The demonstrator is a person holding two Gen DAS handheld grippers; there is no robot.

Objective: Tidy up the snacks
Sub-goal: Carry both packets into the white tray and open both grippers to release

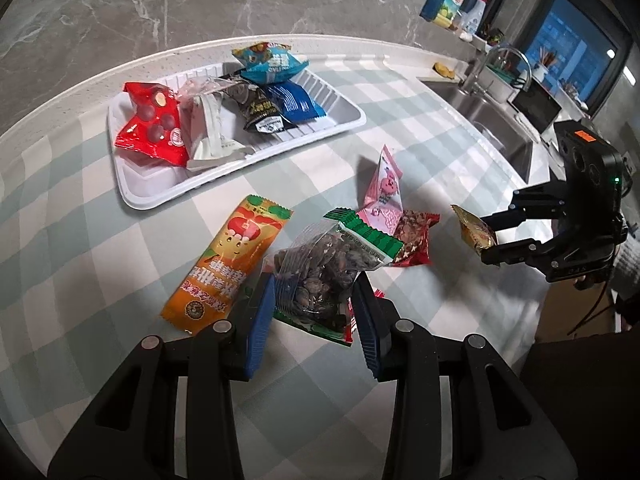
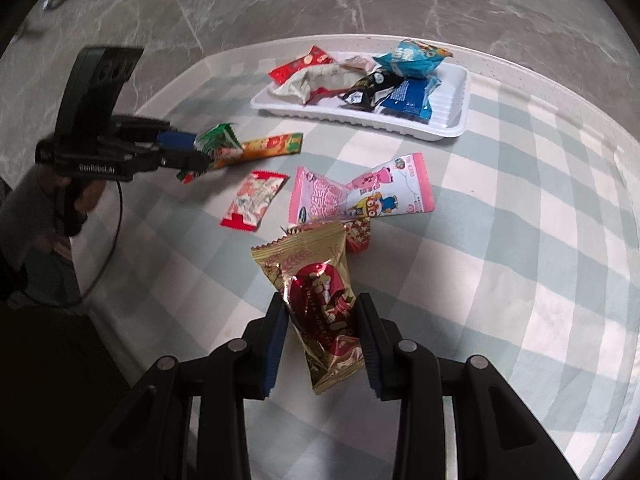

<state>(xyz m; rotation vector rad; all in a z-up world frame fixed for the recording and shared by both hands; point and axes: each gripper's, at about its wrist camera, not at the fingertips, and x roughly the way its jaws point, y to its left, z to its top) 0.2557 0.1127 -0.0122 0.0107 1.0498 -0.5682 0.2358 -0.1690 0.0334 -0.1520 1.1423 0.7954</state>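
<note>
My left gripper (image 1: 314,316) is shut on a clear green-edged packet of dark seeds (image 1: 332,264), lifted off the checked cloth; from the right wrist view the same gripper (image 2: 196,152) holds that packet (image 2: 218,142) at the left. My right gripper (image 2: 322,340) is shut on a gold and red snack packet (image 2: 320,300), also seen at the right in the left wrist view as the gripper (image 1: 490,246) with the gold packet (image 1: 474,230). A white tray (image 1: 344,122) at the back holds several packets.
On the cloth lie an orange packet (image 1: 232,264), a pink cartoon packet (image 2: 360,196), a small red patterned packet (image 1: 414,240) and a red-white packet (image 2: 256,200). The table edge curves at the back; a sink (image 1: 492,120) and bottles stand at the far right.
</note>
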